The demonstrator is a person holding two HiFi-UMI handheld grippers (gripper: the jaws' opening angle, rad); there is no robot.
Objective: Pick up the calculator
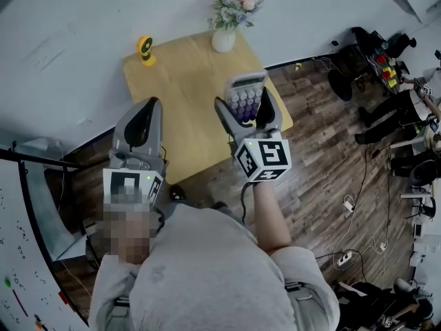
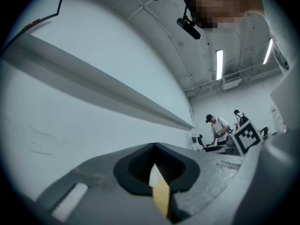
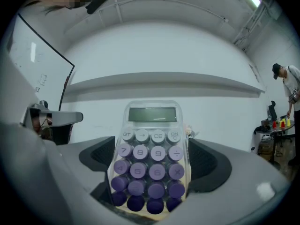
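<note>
The calculator point(image 1: 245, 92), clear-cased with purple round keys and a grey display, is held in the air over the right part of the wooden table point(image 1: 182, 88). My right gripper point(image 1: 245, 110) is shut on it, a finger on each long side. In the right gripper view the calculator point(image 3: 151, 161) fills the gap between the dark pads point(image 3: 96, 156), display pointing away from the camera. My left gripper point(image 1: 145, 113) is over the table's left front, empty. In the left gripper view its jaws point(image 2: 157, 175) meet, leaving only a thin sliver, and point at a white wall.
A white vase of flowers point(image 1: 224, 38) and a small yellow object point(image 1: 145, 49) stand at the table's far edge by the wall. Cables and a power strip point(image 1: 344, 256) lie on the wood floor to the right. Two people point(image 2: 218, 128) stand at a distant bench.
</note>
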